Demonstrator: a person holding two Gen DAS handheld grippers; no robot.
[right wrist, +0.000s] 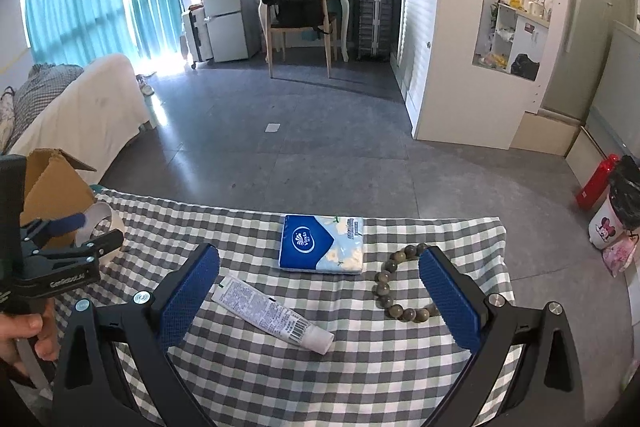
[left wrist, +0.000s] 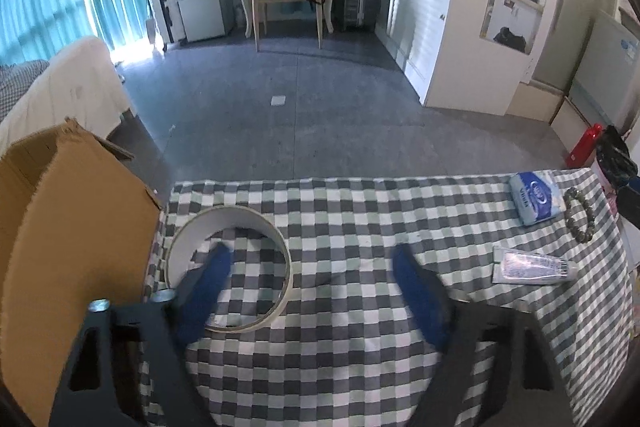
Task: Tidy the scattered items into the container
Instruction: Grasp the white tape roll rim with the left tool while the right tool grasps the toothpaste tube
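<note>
Looking at the table: we see a checked cloth with four small things on it and a brown box at its left end
Left claw: we hold it wide apart, gripping nothing; its left blue finger sits inside the ring of tape, and its right finger is out over the bare cloth
Tape roll: a big white ring lying flat on the cloth, at the left end, just beside the box
Box: brown cardboard, open at the top, standing at the left edge of the table; we cannot see what is inside
Right claw: we hold it wide apart too, gripping nothing, low over the right part of the table
Tube: a white tube lying flat on the cloth between the right claw's fingers, its cap end nearer to us
Tissue pack: blue and white, lying flat, farther away than the tube
Bead bracelet: a ring of grey-green beads on the cloth, right by the right claw's right finger, which hides part of it; we cannot tell if they touch
Our hand: it shows at the left edge of the right view, holding the left claw's handle
</note>
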